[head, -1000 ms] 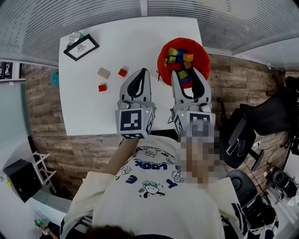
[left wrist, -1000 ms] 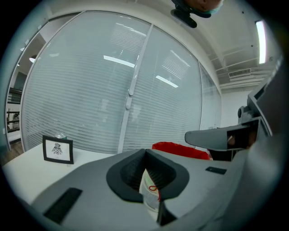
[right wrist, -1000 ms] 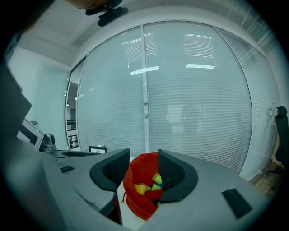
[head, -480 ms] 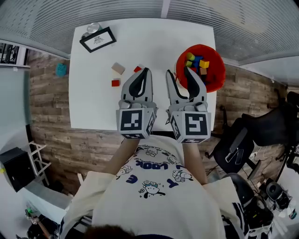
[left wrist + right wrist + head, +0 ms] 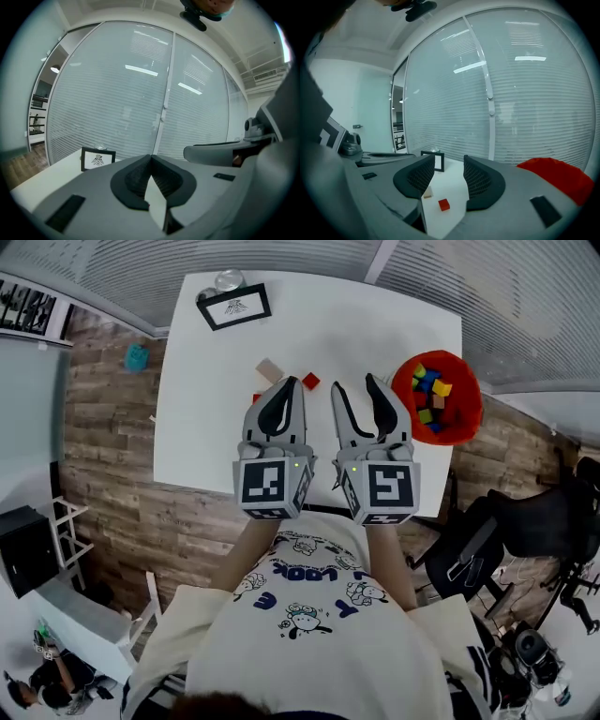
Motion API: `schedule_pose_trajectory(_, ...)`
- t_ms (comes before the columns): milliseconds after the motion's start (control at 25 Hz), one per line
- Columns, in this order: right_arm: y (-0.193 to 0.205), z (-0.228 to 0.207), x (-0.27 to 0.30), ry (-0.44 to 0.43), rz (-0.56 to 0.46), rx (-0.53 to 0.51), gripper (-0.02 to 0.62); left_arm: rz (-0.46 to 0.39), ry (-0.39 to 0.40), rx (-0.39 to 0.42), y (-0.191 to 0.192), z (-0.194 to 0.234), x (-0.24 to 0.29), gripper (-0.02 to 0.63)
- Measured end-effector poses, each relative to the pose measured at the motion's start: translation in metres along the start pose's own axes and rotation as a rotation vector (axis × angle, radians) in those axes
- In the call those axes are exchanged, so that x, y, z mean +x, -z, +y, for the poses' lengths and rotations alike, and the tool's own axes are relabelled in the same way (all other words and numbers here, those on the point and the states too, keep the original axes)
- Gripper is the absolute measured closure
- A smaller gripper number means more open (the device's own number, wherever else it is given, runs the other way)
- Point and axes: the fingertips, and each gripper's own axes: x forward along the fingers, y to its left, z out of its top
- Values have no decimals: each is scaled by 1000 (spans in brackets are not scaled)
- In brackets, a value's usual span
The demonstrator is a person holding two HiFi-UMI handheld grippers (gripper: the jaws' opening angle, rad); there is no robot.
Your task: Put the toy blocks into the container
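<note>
The red container [image 5: 469,409] stands at the table's right edge and holds several coloured blocks [image 5: 431,399]. Loose on the white table [image 5: 206,427] lie a red block [image 5: 310,381], a tan block [image 5: 270,371] and a second red block [image 5: 256,397], the last half hidden by my left gripper. My left gripper [image 5: 289,382] is shut with nothing in it, its tips between the loose blocks. My right gripper [image 5: 354,388] is open and empty, left of the container. In the right gripper view the red block [image 5: 444,204] and tan block [image 5: 427,192] show between the jaws, the container [image 5: 555,176] at right.
A black picture frame [image 5: 234,306] and a glass [image 5: 228,279] stand at the table's far left corner. The frame [image 5: 97,159] also shows in the left gripper view. An office chair [image 5: 487,531] stands off the table's right side. A blinds-covered glass wall lies beyond the table.
Both grippers have moved left across the table. The right one has left the container's front rim and now points at the loose blocks. The left tip has passed the red block.
</note>
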Motion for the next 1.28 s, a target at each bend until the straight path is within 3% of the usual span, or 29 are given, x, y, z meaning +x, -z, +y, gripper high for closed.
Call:
schedule_pose_trajectory(400,14,30,26,-57,56,-5,397,22,-79,-28,7,47,-11,575)
schedule_pose_trajectory(1280,77,29,58,-27,223,12,397,118,-94,-63,38,79,-1,575)
